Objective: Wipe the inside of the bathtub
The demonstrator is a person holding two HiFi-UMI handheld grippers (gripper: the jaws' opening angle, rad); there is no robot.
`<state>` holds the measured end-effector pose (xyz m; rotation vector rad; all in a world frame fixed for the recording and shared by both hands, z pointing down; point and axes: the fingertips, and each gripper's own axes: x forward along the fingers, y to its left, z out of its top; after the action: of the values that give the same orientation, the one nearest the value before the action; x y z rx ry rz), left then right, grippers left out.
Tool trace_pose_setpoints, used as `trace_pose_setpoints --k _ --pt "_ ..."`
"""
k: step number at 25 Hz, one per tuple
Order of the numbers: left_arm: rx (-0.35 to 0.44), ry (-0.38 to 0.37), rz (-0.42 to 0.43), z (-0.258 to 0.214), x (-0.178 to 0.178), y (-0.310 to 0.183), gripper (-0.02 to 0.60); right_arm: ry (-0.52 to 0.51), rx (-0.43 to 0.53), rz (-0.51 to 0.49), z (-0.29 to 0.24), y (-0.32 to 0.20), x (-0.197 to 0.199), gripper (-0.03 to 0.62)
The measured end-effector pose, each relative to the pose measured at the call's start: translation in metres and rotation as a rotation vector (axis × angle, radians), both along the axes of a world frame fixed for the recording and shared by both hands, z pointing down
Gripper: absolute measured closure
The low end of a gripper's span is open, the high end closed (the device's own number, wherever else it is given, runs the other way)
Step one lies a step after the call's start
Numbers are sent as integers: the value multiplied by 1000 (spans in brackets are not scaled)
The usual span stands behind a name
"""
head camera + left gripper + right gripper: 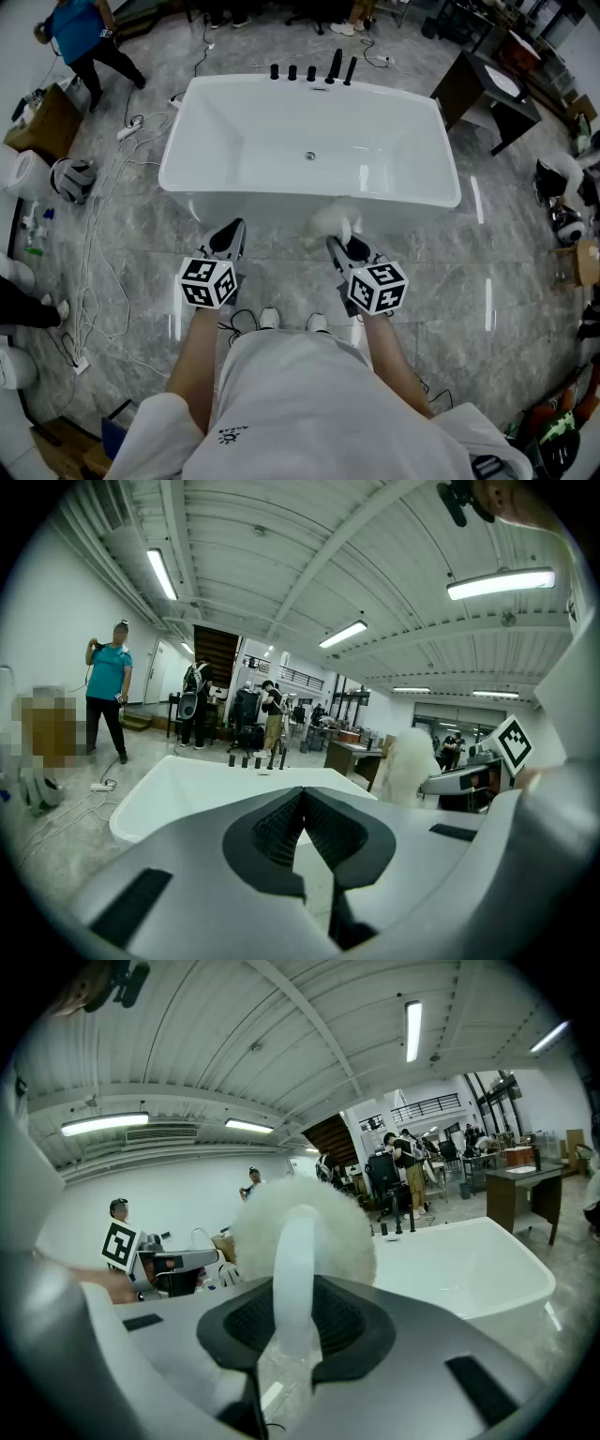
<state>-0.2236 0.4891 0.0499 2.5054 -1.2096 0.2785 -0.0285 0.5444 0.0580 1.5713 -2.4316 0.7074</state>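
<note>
A white freestanding bathtub (309,141) stands on the grey floor in front of me, its inside bare with a drain (310,156) at the middle. My right gripper (339,242) is shut on the handle of a fluffy white duster (330,222), held just short of the tub's near rim. In the right gripper view the duster (302,1227) fills the centre, its translucent handle (293,1279) clamped between the jaws. My left gripper (229,237) is shut with nothing in it, also near the front rim. The tub (202,780) lies ahead in the left gripper view.
Black taps (312,71) line the tub's far rim. Cables (103,244) trail across the floor at left. A dark table (486,94) stands at the right rear. A person in blue (84,42) is at the far left. Boxes and gear crowd both sides.
</note>
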Motion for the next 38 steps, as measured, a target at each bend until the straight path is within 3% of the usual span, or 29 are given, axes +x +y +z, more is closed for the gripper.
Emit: trace_pose_setpoints --k 20,32,38 --pt "-5 1 20 8 -28 -16 571 19 5 17 0 -7 -27 494" --pt "-11 32 44 8 -56 -26 571 27 -12 81 2 -8 -41 494" --pt "-18 39 94 15 -65 -31 571 58 -18 76 5 -14 -56 494"
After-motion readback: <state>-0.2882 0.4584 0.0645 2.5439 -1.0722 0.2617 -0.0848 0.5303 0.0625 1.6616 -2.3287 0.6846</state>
